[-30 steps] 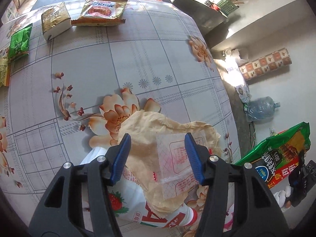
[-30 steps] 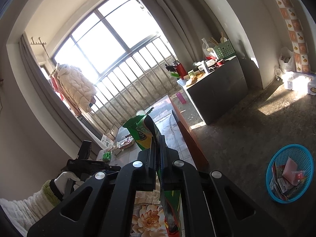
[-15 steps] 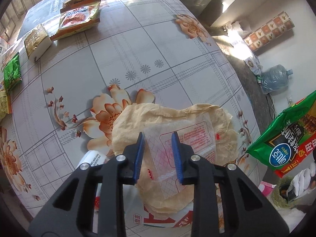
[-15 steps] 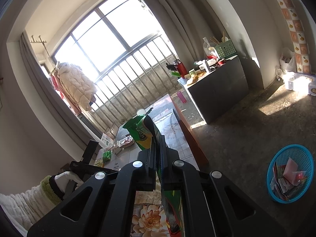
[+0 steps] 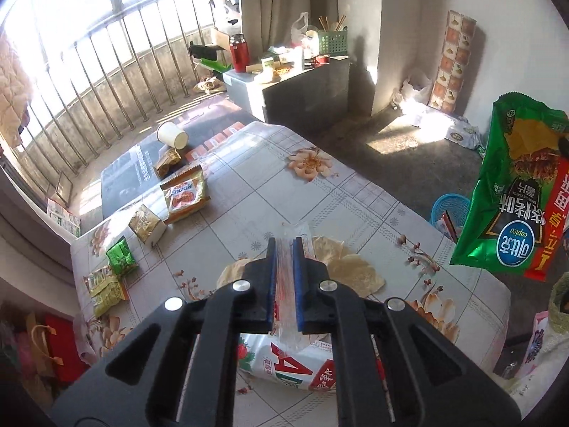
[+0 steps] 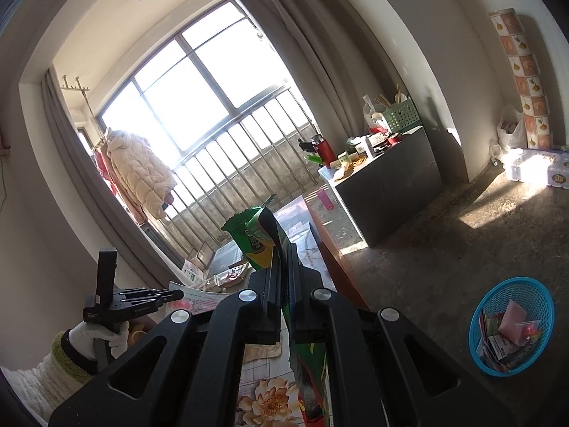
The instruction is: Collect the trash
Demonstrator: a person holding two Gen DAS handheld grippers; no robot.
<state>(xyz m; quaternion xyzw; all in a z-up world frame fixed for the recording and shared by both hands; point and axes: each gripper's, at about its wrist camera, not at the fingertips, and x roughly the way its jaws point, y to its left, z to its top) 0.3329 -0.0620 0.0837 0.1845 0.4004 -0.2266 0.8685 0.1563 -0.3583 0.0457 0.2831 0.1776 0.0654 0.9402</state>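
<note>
My left gripper (image 5: 284, 252) is shut on a clear plastic wrapper (image 5: 297, 235) with red print, lifted above the flowered table (image 5: 249, 199); it also shows in the right wrist view (image 6: 192, 300). Under it lie a tan paper sheet (image 5: 352, 270) and a white and red bag (image 5: 295, 363). My right gripper (image 6: 282, 252) is shut on a green chip bag (image 6: 256, 238), held up in the air; the bag also shows in the left wrist view (image 5: 515, 195). A blue trash basket (image 6: 512, 323) with several wrappers stands on the floor.
Snack packets (image 5: 185, 195), a small box (image 5: 147, 227), green packets (image 5: 121, 259) and a tipped paper cup (image 5: 172, 135) lie on the table's far side. A grey cabinet (image 5: 306, 89) with clutter stands beyond. The basket also shows in the left wrist view (image 5: 448, 210).
My left gripper closed on the clear wrapper and lifted it off the tan paper, tilting up from the table. The right gripper kept holding the chip bag, nearly still.
</note>
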